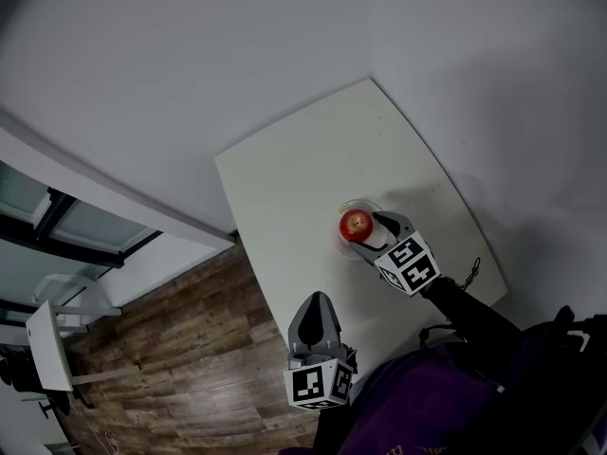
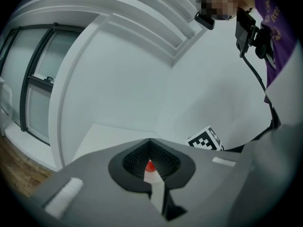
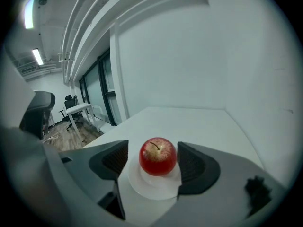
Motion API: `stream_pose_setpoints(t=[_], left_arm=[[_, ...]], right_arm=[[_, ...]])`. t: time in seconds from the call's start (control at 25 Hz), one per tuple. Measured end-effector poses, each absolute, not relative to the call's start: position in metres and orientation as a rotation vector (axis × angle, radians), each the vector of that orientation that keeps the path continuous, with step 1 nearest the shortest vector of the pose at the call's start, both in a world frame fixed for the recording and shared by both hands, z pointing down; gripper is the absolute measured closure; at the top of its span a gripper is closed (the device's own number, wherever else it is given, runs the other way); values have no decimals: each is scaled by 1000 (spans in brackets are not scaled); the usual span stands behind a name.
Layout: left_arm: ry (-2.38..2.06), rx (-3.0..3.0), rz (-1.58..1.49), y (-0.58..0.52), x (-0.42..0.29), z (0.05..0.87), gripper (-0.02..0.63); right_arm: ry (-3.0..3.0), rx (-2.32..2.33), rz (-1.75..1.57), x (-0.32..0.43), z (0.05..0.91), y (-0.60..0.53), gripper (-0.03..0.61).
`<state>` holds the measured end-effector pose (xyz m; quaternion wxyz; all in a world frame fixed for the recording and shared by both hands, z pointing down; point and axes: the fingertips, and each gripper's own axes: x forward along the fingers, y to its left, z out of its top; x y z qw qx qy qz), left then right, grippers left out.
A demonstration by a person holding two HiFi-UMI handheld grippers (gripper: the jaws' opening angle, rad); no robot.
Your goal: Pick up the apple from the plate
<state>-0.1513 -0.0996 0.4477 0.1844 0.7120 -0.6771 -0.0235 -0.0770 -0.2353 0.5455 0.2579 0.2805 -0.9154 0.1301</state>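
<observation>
Now, with the apple (image 3: 157, 156) on the plate (image 3: 142, 186) between the right gripper's (image 3: 152, 150) spread, untouching jaws, centre them at its widest part and squeeze gently; the left gripper (image 2: 150, 143), clenched on nothing, hangs off the plate.

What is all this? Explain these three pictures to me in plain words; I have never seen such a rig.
No robot: a person holds a two-jaw gripper in each hand. One picture comes from a camera on the person's head, looking down; the other two from cameras riding on the grippers. On the white table stands a small white plate with a red apple on it. The right gripper is open, its jaws either side of the apple, not pressing it. The left gripper is shut and holds nothing.
</observation>
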Motion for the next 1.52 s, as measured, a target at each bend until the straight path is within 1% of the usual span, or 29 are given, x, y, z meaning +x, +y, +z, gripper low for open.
stream_pose_setpoints(t=[0.16, 0.4, 1.52], left_arm=[[-1903, 2005, -60, -101, -153, 450, 607], [-1905, 1982, -49, -101, -157, 455, 607], [-1906, 1987, -72, -106, -163, 455, 607]], right_arm=[[-2458, 735, 351, -81, 555, -239, 245], [-2435, 719, 357, -86, 563, -246, 232], [-2361, 664, 400, -88, 583, -250, 233]])
